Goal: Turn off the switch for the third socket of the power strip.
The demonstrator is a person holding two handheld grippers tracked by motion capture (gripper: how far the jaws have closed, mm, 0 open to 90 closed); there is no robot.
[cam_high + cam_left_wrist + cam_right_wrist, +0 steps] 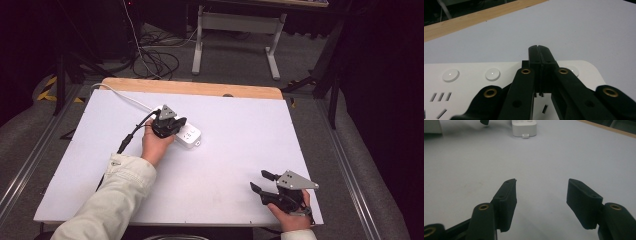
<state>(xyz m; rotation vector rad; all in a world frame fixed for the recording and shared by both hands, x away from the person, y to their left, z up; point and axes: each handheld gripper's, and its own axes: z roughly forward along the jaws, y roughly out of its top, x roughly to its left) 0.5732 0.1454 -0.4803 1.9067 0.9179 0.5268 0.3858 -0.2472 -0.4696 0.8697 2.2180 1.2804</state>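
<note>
I keep my left tongs [539, 50] pinched together, empty, tip over the strip [469, 82], pressing one button [492, 74] squarely; right tongs [541, 195] gape, idle.

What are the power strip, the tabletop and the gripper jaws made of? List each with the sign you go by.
Power strip: likely hard white plastic, smooth, slightly glossy; its round buttons catch small highlights.
Tabletop: matte white sheet, perhaps laminate or board, with no glare; a bare wood strip with visible grain runs along its far edge.
Left gripper and right gripper: matte black jaws, probably plastic, with brass-coloured rivets at the pivots.
</note>
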